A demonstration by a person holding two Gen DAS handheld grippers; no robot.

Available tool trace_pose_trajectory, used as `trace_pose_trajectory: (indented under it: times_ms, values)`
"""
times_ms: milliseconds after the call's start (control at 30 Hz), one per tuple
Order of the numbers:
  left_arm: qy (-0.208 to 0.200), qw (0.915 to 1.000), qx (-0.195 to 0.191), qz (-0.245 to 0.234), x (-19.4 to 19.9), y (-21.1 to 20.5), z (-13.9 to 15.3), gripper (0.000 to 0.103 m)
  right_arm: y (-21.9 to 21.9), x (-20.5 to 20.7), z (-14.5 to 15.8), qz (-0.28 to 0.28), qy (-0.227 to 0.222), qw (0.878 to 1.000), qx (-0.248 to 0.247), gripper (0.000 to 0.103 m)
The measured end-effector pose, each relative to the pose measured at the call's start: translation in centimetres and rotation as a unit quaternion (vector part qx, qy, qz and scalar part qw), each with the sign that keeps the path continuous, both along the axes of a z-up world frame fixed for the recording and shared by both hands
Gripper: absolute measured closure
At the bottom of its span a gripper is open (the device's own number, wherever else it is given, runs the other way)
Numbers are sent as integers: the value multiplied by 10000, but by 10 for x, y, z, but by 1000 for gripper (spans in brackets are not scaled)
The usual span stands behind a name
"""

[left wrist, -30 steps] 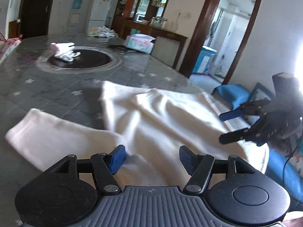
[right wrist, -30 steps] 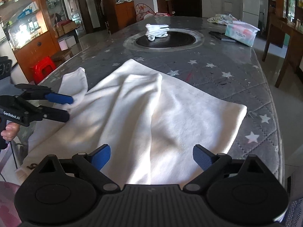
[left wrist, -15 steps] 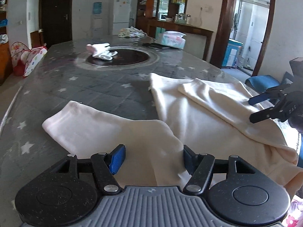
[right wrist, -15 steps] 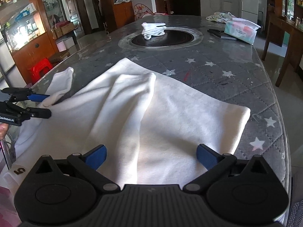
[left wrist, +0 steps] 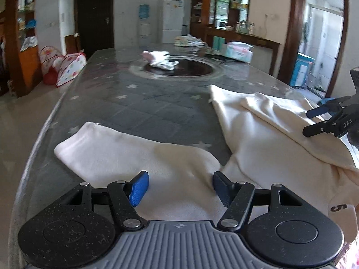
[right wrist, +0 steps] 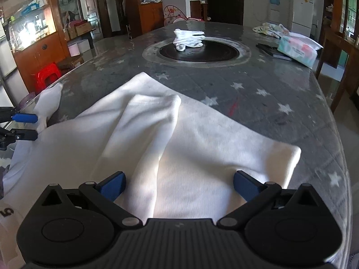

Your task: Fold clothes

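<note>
A cream-white garment (right wrist: 202, 139) lies spread on the grey star-patterned table (right wrist: 280, 85), with one sleeve folded over its body. Its other sleeve (left wrist: 125, 154) stretches out to the left in the left wrist view. My left gripper (left wrist: 179, 187) is open, low over that sleeve near the shoulder. My right gripper (right wrist: 178, 182) is open, low over the garment's near edge. Each gripper shows in the other's view, the right (left wrist: 323, 121) and the left (right wrist: 22, 125), both open and empty.
A black round inset (right wrist: 198, 50) in the table's middle holds a small white cloth (right wrist: 188, 39). A tissue pack (right wrist: 298, 49), a dark flat object (right wrist: 272, 51) and a patterned cloth (right wrist: 272, 28) sit at the far right. The table edge runs close along the right.
My left gripper has swung left, from the garment's body to the outstretched sleeve. My right gripper has dropped slightly closer to the garment's near edge. Both stay open.
</note>
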State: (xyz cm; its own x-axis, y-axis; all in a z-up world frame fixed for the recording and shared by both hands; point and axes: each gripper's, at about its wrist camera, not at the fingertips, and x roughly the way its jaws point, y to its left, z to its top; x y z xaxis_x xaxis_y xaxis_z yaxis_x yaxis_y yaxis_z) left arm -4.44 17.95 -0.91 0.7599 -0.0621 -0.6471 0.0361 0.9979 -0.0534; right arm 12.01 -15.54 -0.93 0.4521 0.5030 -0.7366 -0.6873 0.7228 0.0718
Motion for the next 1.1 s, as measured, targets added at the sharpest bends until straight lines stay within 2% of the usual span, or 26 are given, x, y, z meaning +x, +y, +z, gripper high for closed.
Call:
trace_pose_trajectory:
  times_ms: [267, 367, 533, 700, 900, 967, 1067, 1100]
  values:
    - [146, 9993, 160, 296, -5, 6, 7, 36, 29, 24, -3, 206, -115, 9997, 35, 0]
    - [41, 9995, 29, 306, 0, 5, 20, 36, 38, 30, -4, 275, -147, 9995, 37, 0]
    - [-43, 9994, -326, 89, 37, -7, 37, 37, 49, 39, -4, 427, -169, 9989, 61, 0]
    - [117, 9997, -213, -80, 91, -30, 31, 38, 54, 45, -4, 458, -175, 9988, 87, 0]
    - [244, 9995, -139, -109, 131, -36, 20, 57, 42, 47, 2, 461, -67, 9988, 159, 0]
    - [265, 9995, -96, -103, 138, -36, 16, 70, 35, 47, 3, 420, -51, 9990, 156, 0]
    - [273, 9996, -12, -85, 147, -36, 11, 82, 23, 48, 5, 325, -2, 9992, 218, 0]
    - [260, 9996, 29, -65, 149, -35, 10, 83, 20, 50, 5, 284, 22, 9993, 237, 0]
